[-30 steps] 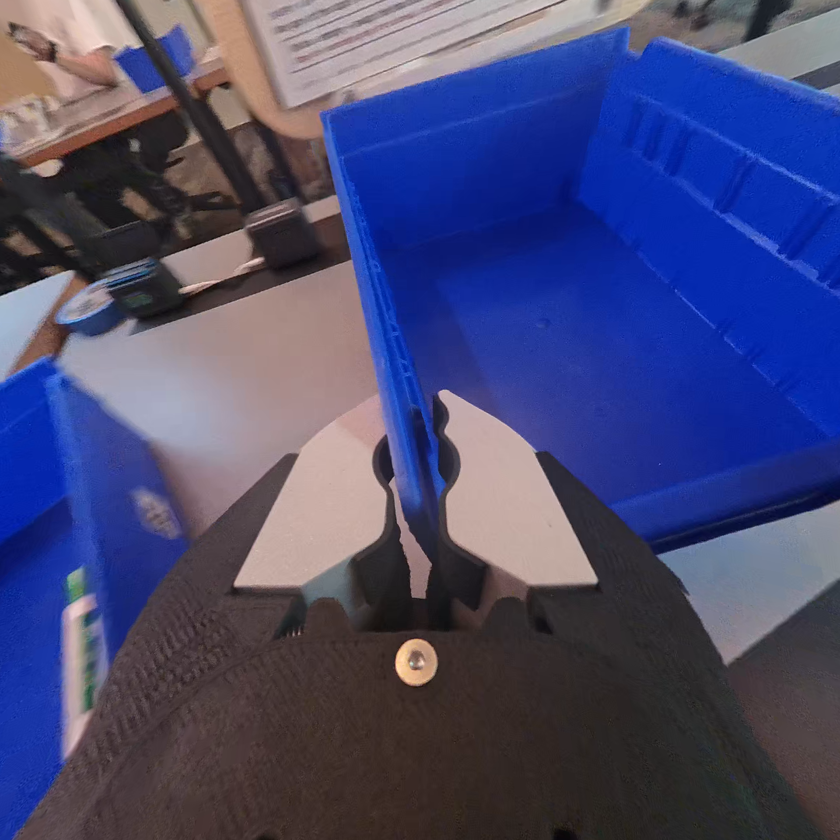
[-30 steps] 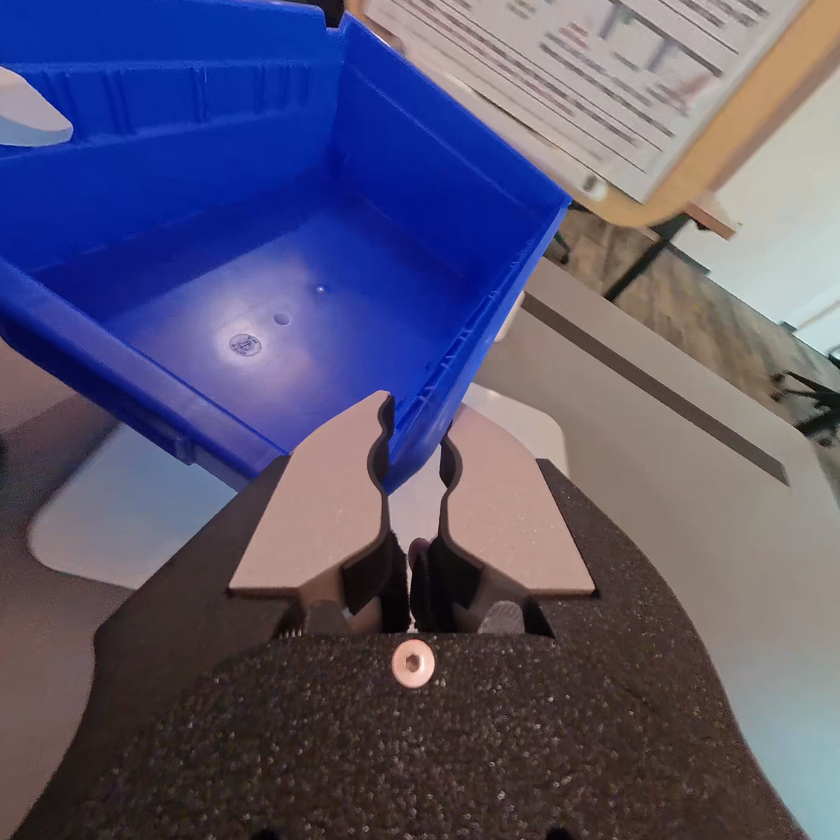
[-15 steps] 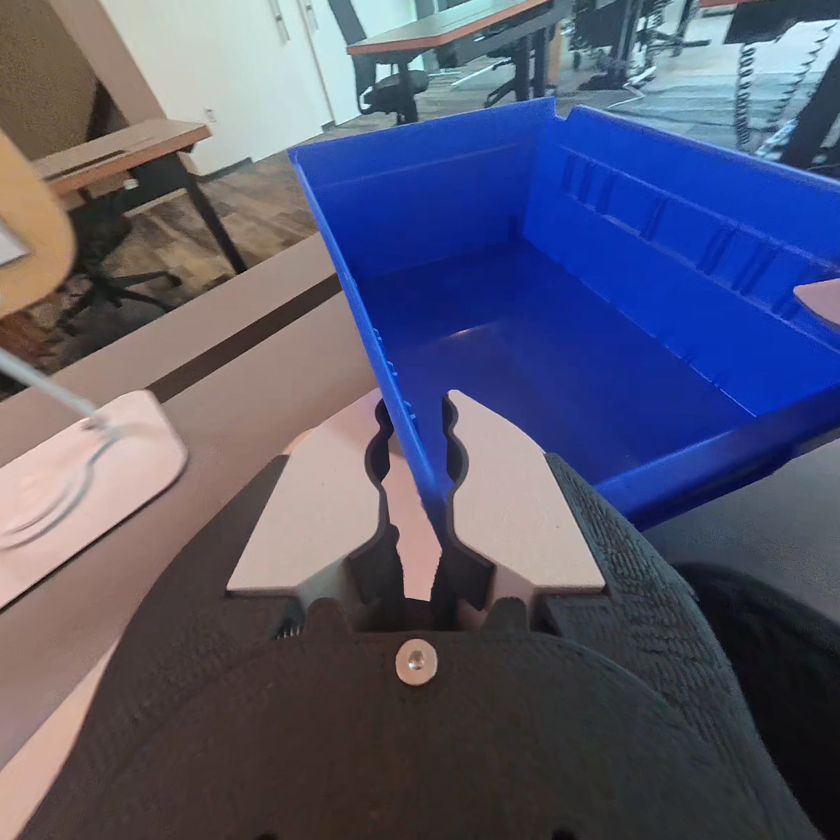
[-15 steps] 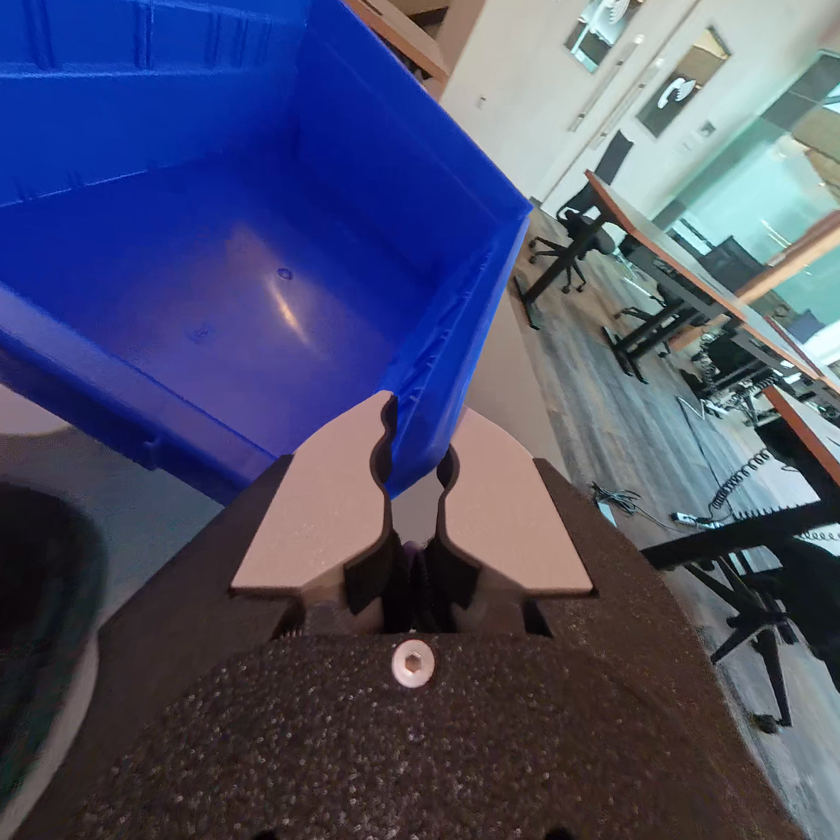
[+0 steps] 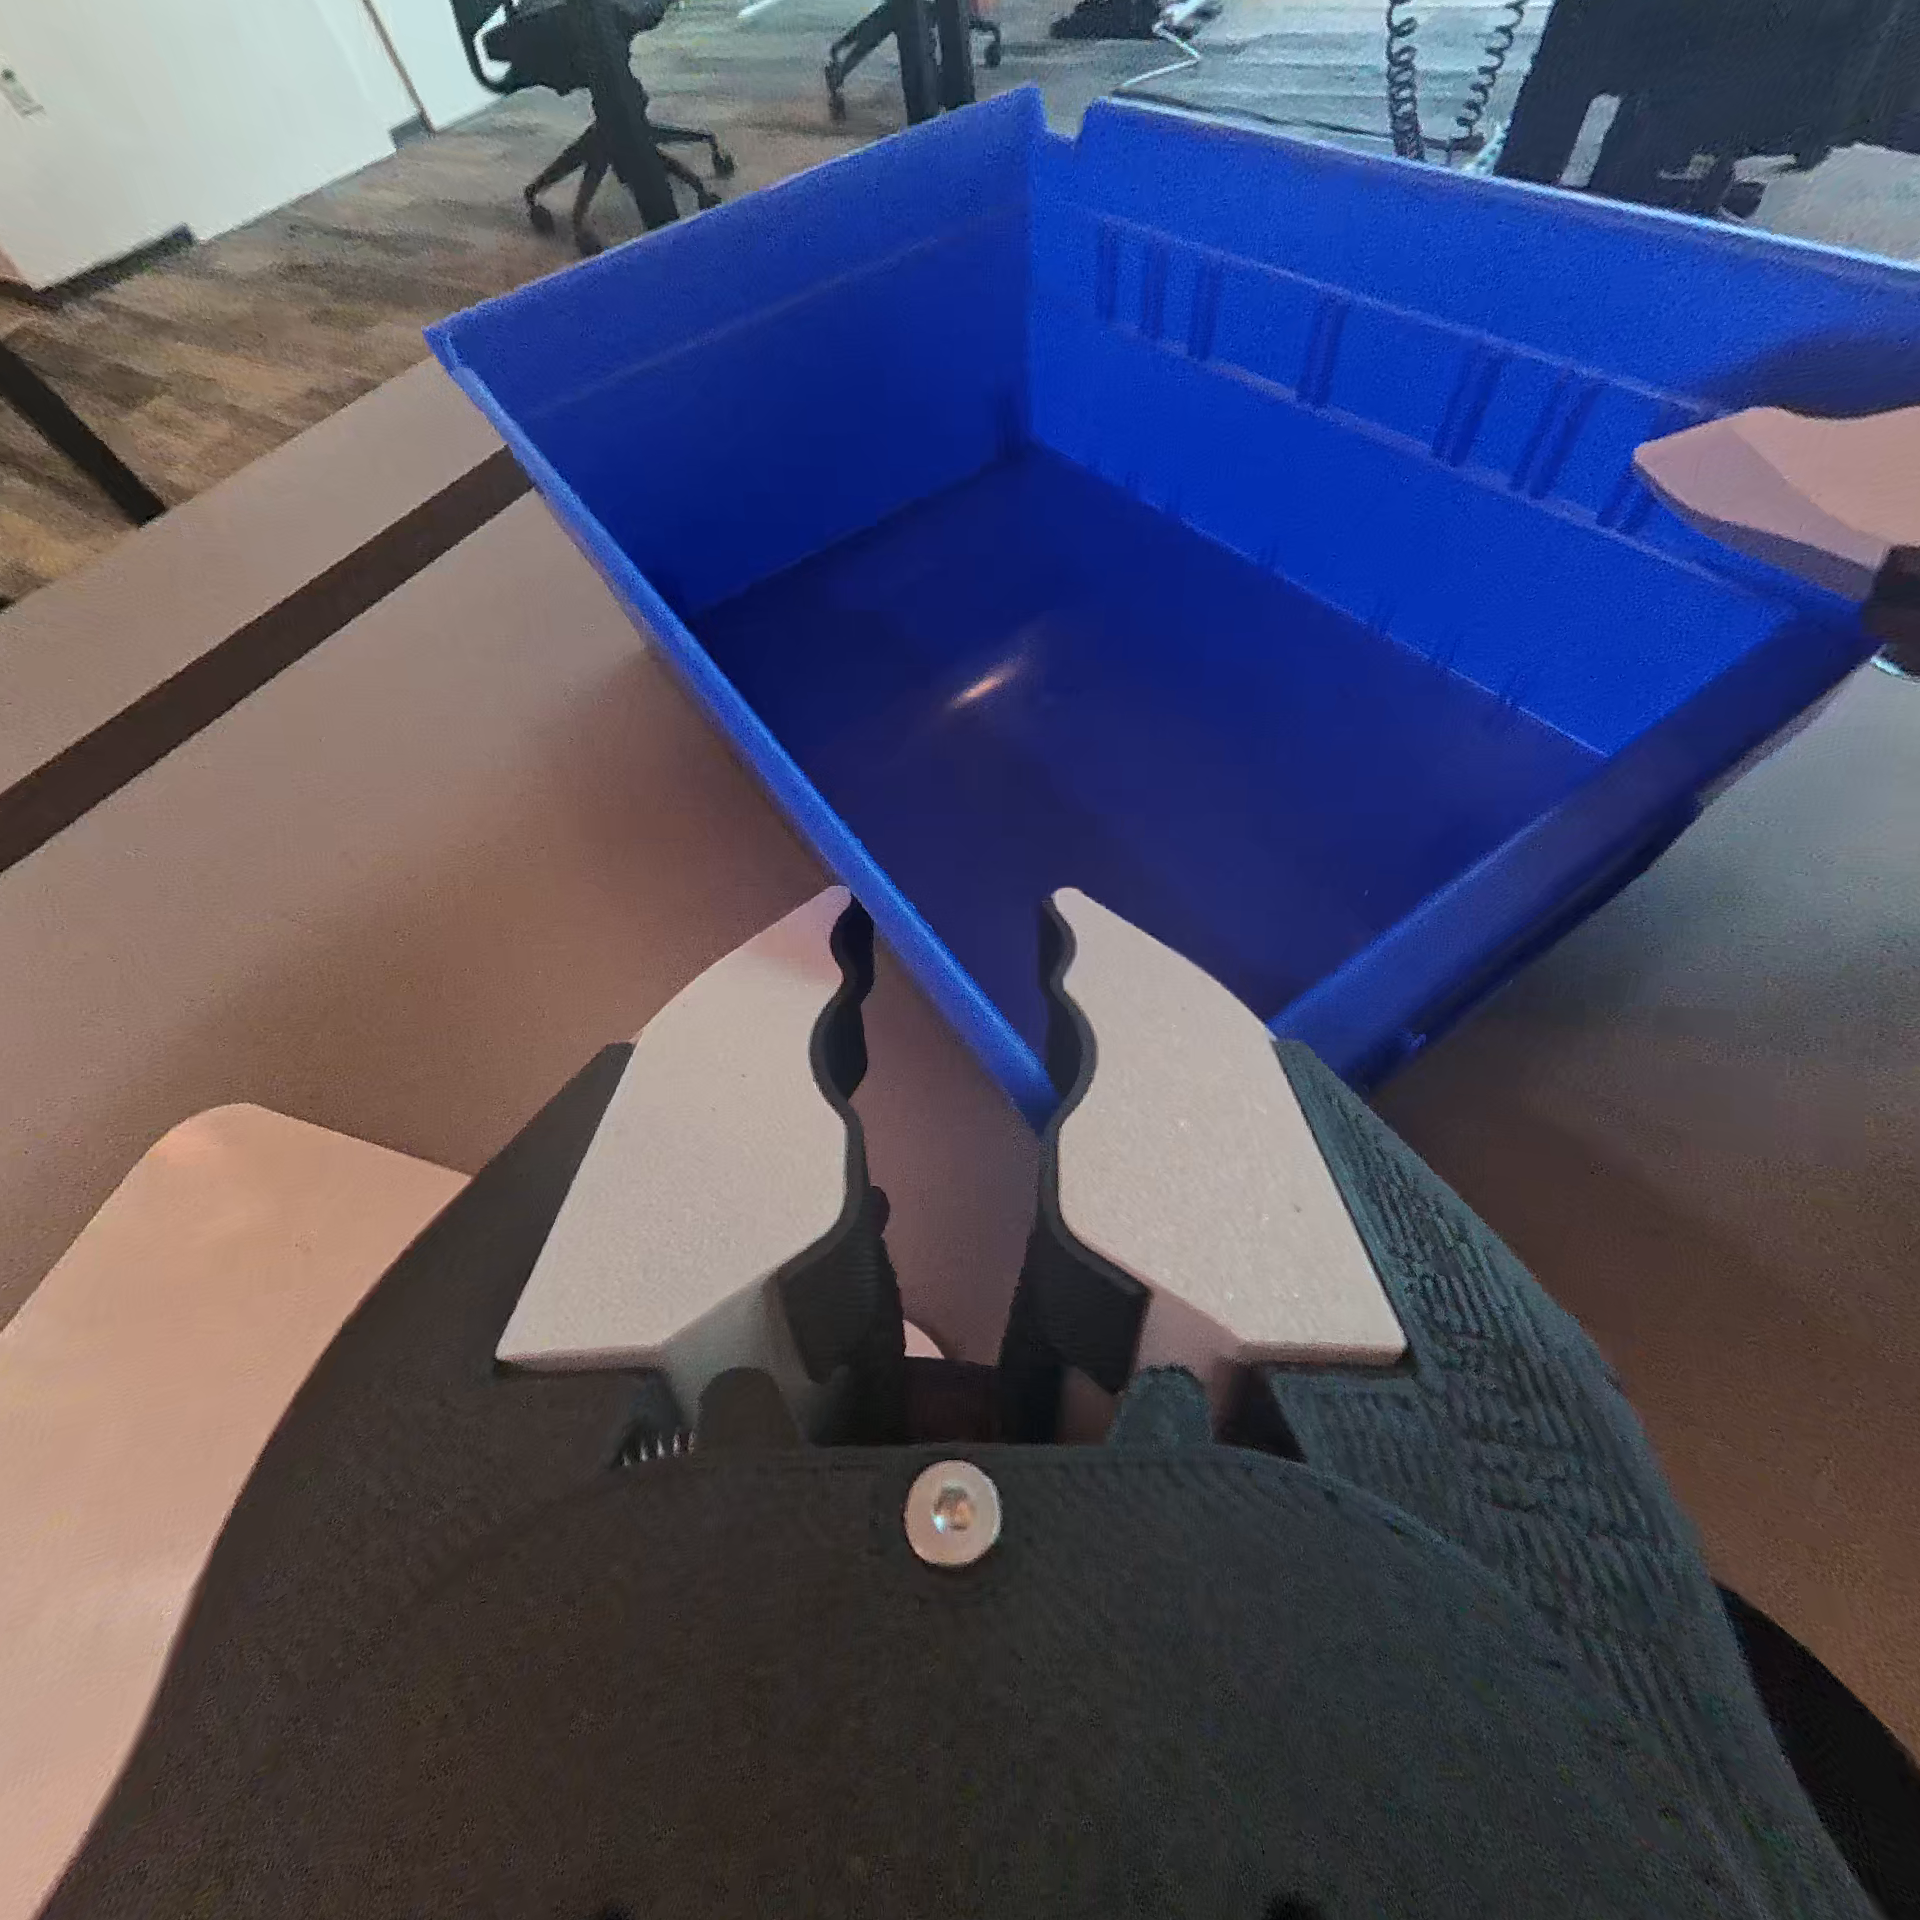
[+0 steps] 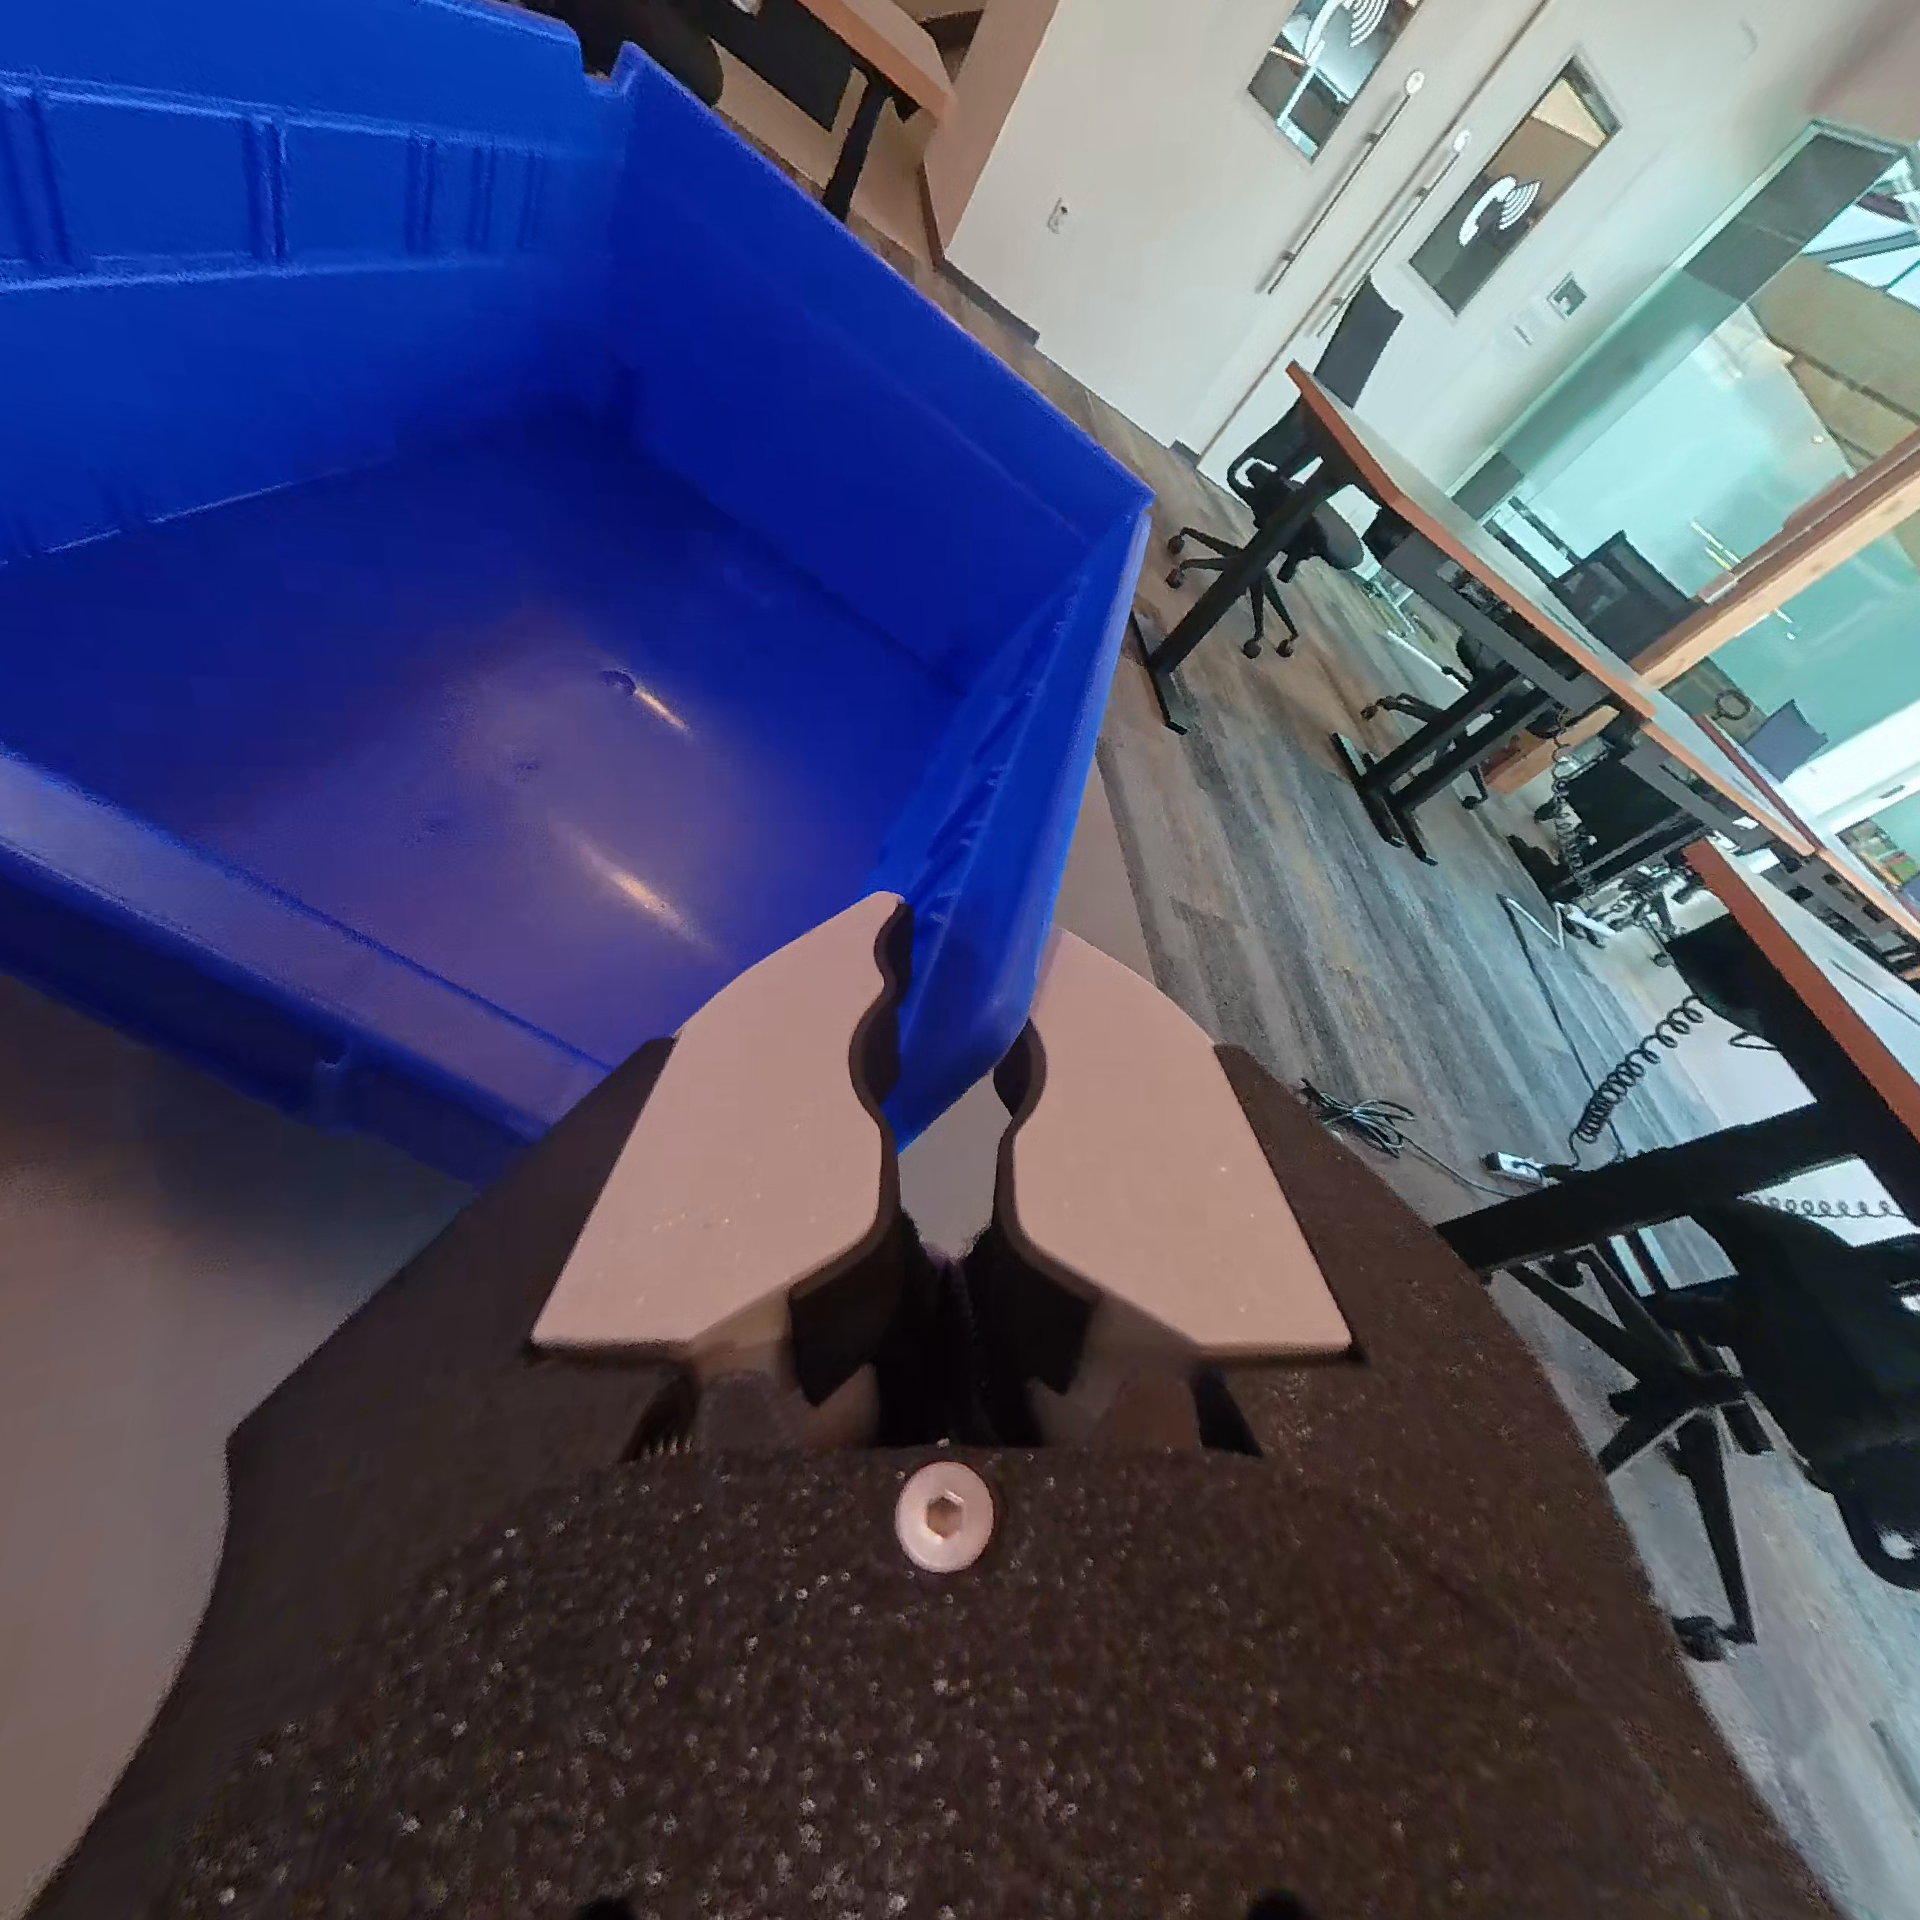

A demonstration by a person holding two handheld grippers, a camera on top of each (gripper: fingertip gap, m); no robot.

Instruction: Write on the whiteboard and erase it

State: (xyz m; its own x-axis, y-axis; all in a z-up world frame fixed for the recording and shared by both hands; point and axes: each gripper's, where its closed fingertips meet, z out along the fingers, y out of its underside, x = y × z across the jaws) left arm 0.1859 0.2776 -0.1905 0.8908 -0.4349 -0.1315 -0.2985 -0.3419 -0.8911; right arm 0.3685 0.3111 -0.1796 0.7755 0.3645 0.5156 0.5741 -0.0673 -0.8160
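Straddling the blue bin's (image 5: 1195, 727) left wall with my left gripper (image 5: 951, 997), jaws narrowly parted and only the right finger touching the plastic, so I judge it released. My right gripper (image 6: 961, 987) is clamped on the bin's right wall at 12 o'clock in its view; its fingertip shows at 2 o'clock in the left wrist view. Bin is empty, seemingly resting on the brown table (image 5: 364, 831). No whiteboard, marker or eraser in view. To finish well: free the right side gently, back both grippers straight off without dragging the bin. Office chairs (image 5: 613, 135) sit beyond.
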